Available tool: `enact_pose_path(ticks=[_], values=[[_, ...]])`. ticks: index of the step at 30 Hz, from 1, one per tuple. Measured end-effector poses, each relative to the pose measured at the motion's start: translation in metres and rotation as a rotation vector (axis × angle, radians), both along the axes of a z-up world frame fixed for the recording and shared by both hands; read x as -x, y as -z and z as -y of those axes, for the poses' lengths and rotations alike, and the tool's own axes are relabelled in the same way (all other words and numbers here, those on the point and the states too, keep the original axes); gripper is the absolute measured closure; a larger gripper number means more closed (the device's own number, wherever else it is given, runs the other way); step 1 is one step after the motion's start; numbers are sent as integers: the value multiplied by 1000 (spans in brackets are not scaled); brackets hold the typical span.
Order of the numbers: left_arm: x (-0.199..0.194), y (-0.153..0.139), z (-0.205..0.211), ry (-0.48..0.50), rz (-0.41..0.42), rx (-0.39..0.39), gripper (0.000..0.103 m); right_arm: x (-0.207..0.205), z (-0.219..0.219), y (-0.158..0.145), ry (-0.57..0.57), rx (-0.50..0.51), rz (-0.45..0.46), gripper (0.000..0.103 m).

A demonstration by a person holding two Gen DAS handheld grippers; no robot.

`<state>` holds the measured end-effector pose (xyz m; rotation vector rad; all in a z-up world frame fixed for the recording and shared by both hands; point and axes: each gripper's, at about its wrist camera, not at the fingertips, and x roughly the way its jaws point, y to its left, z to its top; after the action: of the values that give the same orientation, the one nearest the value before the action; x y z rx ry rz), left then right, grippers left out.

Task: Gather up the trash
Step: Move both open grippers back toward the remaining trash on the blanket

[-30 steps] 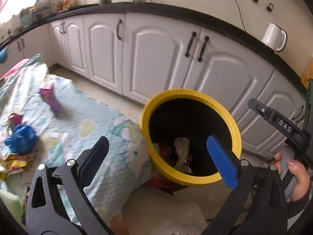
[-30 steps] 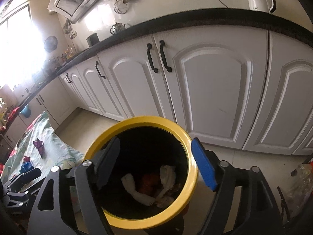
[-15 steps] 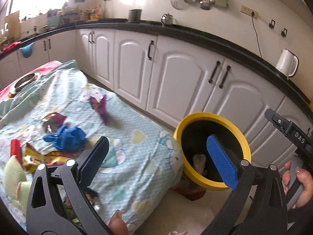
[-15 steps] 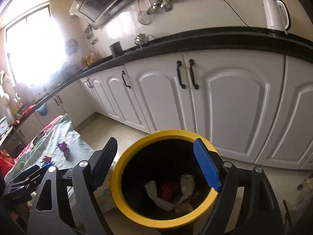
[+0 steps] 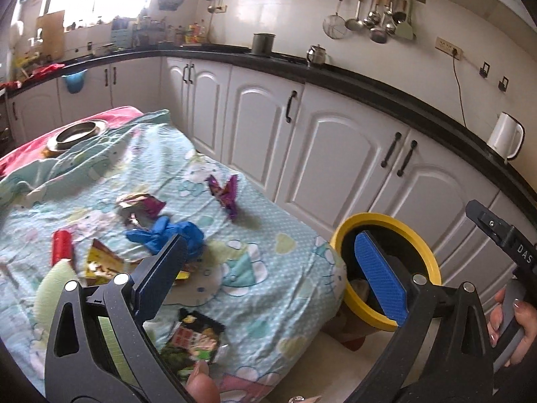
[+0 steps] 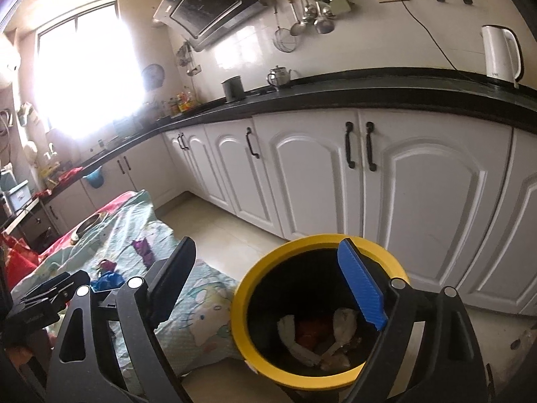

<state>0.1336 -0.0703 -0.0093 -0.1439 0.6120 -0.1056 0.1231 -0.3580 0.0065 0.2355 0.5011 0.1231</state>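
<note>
My left gripper (image 5: 268, 268), spread wide and empty, hangs over the bed (image 5: 285, 268) with the blue glove (image 5: 167, 235) just ahead-left, nearer than my empty, spread right gripper (image 6: 268, 282) above the bin (image 6: 241, 319).

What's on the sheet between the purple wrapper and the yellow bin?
Nothing: in the left wrist view only bare patterned sheet lies between the purple wrapper and the yellow bin.

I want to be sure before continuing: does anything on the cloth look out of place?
Yes. Trash lies loose on the patterned cloth: a purple wrapper, a crumpled blue glove, a red can and a snack packet, none yet in the yellow bin. Both claws are open, empty.
</note>
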Motion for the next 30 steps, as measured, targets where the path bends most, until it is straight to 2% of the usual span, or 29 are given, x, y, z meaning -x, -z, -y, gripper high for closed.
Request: enact_pose_path(ticks=[14,30], values=[[20,-4,-46,-104,25,7,11,4,-52,-7,-129,21,2,19],[40,0,-106,-238,10,33,11,14,-125,2,-311,67,-40,19]])
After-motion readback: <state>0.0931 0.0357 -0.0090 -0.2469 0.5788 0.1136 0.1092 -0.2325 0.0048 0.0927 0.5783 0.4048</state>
